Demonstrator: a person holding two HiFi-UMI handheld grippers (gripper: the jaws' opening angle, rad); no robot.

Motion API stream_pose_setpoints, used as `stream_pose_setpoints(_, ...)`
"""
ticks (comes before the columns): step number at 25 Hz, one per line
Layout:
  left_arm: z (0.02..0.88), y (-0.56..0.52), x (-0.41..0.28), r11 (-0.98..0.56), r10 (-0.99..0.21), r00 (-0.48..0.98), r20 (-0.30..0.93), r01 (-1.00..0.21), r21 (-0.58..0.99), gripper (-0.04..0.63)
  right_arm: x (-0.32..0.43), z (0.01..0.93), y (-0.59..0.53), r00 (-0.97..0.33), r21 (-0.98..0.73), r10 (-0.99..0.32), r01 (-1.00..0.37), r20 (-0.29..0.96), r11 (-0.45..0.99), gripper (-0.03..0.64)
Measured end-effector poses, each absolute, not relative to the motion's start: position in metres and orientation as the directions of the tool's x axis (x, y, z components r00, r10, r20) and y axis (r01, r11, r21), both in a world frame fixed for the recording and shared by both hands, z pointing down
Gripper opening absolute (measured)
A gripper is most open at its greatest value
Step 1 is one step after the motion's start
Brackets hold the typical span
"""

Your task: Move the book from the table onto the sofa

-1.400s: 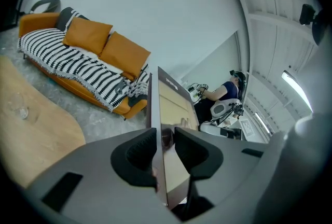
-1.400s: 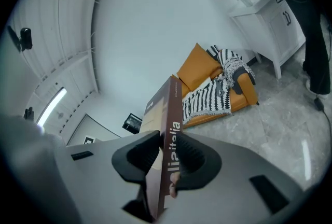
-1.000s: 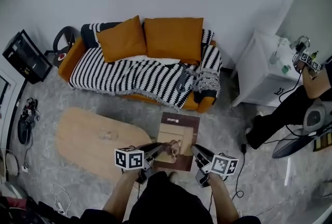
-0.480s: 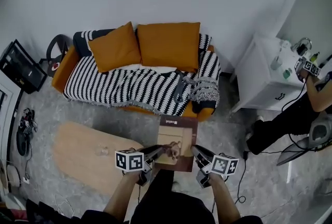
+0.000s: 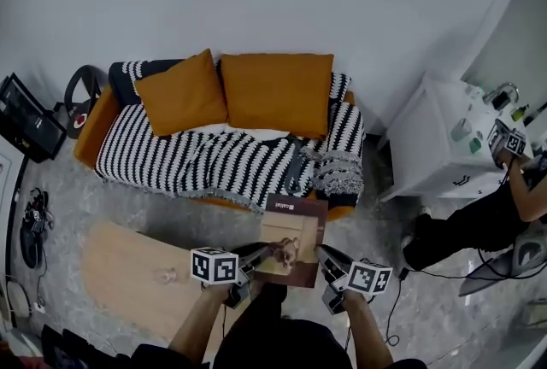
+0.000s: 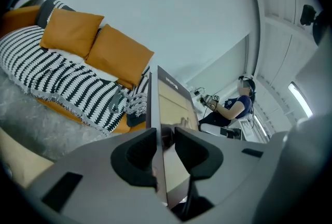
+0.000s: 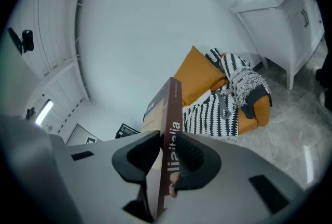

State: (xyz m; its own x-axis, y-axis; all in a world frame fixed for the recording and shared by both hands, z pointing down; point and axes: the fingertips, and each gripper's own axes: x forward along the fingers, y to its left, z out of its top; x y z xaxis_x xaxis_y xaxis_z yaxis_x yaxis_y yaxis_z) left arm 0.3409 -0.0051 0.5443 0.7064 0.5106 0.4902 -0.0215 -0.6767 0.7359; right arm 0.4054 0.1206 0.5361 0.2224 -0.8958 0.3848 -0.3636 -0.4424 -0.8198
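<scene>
The book (image 5: 293, 237) is held up off the bench (image 5: 120, 273), above the floor and close to the front edge of the striped sofa (image 5: 205, 158). Its left edge is clamped between the fingers of the left gripper (image 5: 267, 253), and its spine side is clamped between the fingers of the right gripper (image 5: 322, 254). Orange cushions (image 5: 273, 90) are propped against the sofa's back.

Orange cushions (image 5: 275, 92), black-and-white striped throw (image 5: 205, 164), white cabinet (image 5: 434, 143), person at right (image 5: 466, 224)
</scene>
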Motion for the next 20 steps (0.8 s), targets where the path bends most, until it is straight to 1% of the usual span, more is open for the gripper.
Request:
stream_pose_setpoints(13, 0.542, -0.065, 0.421, -0.672, 0.526, 0.693, 0.493, -0.017, 0.74, 0.117, 0.483, 0.534, 0.064, 0.237, -0.824, -0.889, -0.338, 0.393, -0.454, 0.107)
stream_pose_setpoints(20, 0.548, -0.083, 0.463, -0.668, 0.518, 0.691, 0.504, -0.041, 0.743, 0.117, 0.528, 0.54, 0.044, 0.226, -0.827, -0.89, -0.332, 0.396, -0.453, 0.107)
